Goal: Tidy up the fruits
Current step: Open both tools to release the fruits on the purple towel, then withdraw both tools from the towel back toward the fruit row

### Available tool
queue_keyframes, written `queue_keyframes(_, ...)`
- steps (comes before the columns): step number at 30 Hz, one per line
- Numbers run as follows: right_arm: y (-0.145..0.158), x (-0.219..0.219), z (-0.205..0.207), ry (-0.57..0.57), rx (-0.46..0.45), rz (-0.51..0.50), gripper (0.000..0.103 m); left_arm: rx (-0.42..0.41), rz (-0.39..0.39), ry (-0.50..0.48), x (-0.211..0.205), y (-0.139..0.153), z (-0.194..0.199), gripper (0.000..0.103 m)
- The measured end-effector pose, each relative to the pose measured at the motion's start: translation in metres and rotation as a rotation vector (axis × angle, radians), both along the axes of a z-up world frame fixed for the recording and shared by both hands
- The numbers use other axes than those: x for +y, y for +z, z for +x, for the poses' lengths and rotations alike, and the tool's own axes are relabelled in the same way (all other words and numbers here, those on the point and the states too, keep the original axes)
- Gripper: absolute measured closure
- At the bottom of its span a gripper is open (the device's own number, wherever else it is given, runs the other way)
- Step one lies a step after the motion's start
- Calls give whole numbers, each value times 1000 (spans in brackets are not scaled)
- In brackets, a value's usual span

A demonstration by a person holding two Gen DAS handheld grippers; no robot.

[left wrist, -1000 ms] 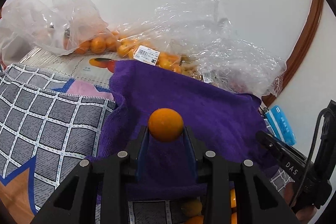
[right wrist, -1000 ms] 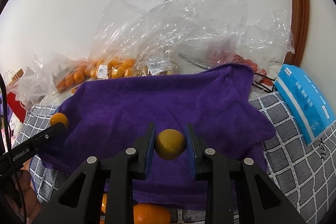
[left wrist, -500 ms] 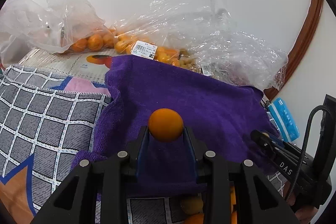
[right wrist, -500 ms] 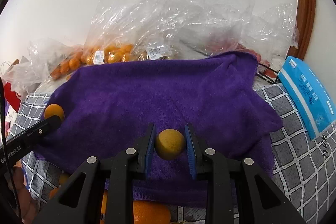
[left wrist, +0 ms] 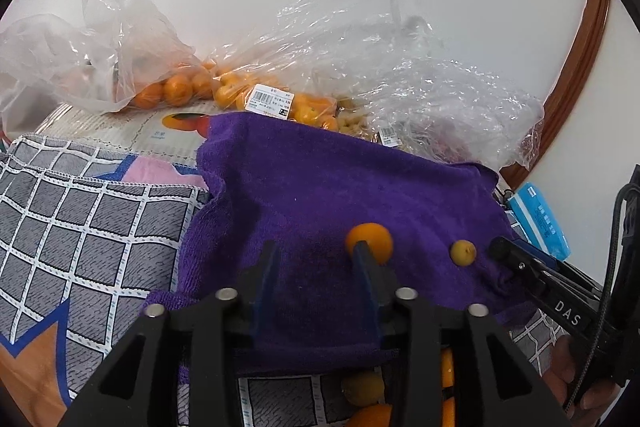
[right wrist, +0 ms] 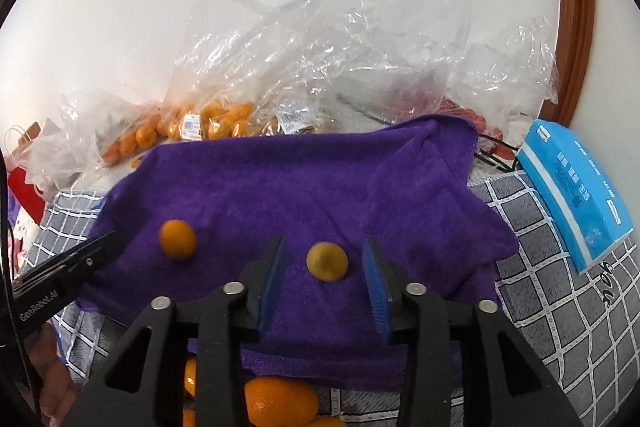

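Orange [left wrist: 369, 241] and yellow fruit [right wrist: 327, 261] resting apart on purple towel [left wrist: 320, 195]. Left gripper [left wrist: 314, 263] opening, nothing between jaws; orange beside its right finger. Right gripper [right wrist: 323, 265] opening, fruit between, pads clear. Advised: withdraw straight back, avoid nudging either fruit into rolling.

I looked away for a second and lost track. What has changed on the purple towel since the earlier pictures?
Both grippers let go. The left gripper released the orange fruit, which now lies on the purple towel by its right finger. The right gripper dropped the yellow fruit, which rests between its opening jaws, untouched. The fruit bags and blue packet stayed put.
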State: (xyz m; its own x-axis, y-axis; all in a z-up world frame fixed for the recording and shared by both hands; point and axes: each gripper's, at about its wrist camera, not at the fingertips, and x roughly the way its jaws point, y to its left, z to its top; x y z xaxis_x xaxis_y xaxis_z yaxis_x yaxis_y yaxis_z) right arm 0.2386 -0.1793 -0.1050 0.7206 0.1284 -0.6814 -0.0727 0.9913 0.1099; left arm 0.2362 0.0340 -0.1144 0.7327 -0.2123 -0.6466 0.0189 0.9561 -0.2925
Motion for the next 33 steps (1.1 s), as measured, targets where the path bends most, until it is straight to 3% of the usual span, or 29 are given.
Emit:
queue_keyframes(2, 0, 1, -1, -2, -2, -5, 57, -8, 3, 10, 1, 1, -1, 54)
queue_keyframes(10, 4, 5, -8, -19, -32, -24, 52, -86, -11, 41, 5, 13, -13, 54)
queue_keyframes(14, 10, 10, -17, -8, -70, -38, 52, -125, 35, 61, 2, 19, -18, 54)
queue_keyframes(18, 13, 8, -26, -8, -76, -28, 52, -111, -18, 61, 6, 20, -17, 54)
queue_keyframes(23, 21, 7, -44, -54, -98, -107, 51, -114, -40, 65, 9, 23, -19, 54)
queue_keyframes(33, 7, -2, -80, -32, 2, -59, 50, -120, -32, 20, 2, 29, -23, 55)
